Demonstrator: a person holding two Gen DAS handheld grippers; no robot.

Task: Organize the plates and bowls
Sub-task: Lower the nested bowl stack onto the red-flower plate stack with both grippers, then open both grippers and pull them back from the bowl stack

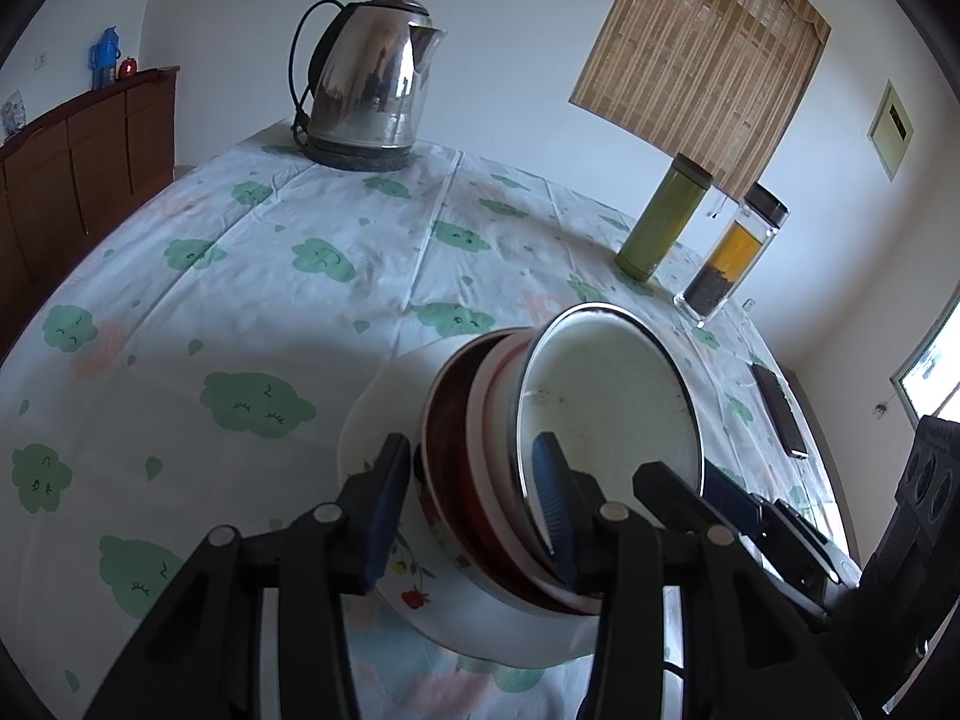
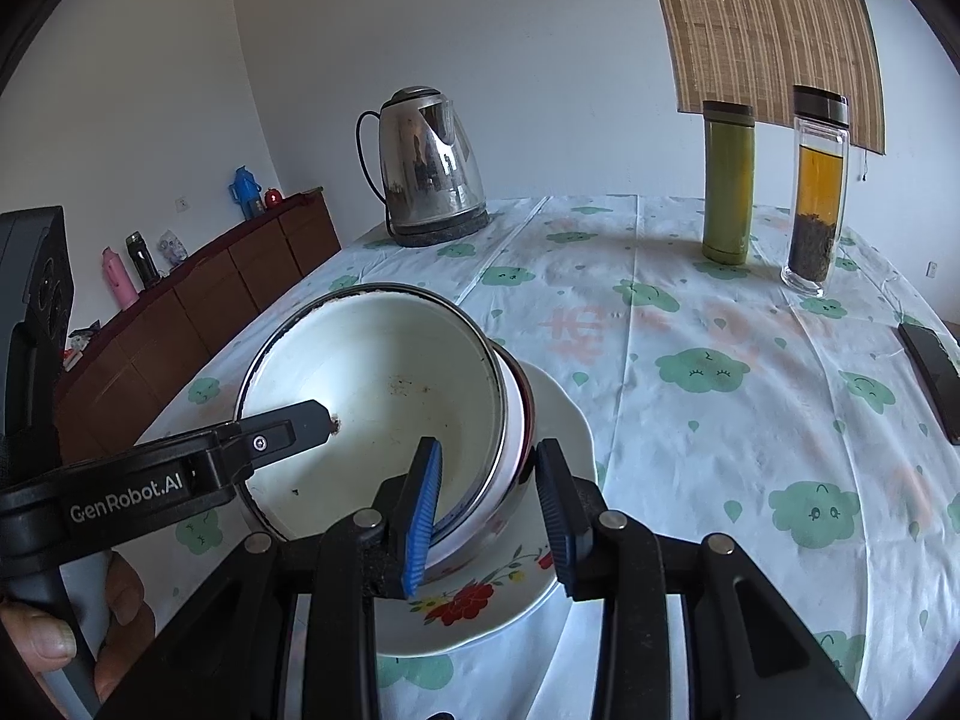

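Note:
A stack of dishes is held above the table: a white floral plate (image 1: 384,420) (image 2: 558,420) at the bottom, red and pink bowls (image 1: 462,438) (image 2: 521,420), and a white enamel bowl (image 1: 606,396) (image 2: 384,396) with a metal rim on top. My left gripper (image 1: 474,492) spans the stack's rim, one finger under the plate and one inside the enamel bowl. My right gripper (image 2: 489,492) spans the opposite rim the same way. The left gripper's finger (image 2: 294,426) shows inside the bowl in the right wrist view. The stack looks tilted in the left wrist view.
A steel electric kettle (image 1: 372,90) (image 2: 429,168) stands at the table's far side. A green flask (image 1: 660,216) (image 2: 727,180) and a glass tea bottle (image 1: 729,255) (image 2: 816,192) stand to the right. A dark phone (image 1: 780,411) (image 2: 933,369) lies near the right edge. A wooden sideboard (image 2: 210,294) lines the wall.

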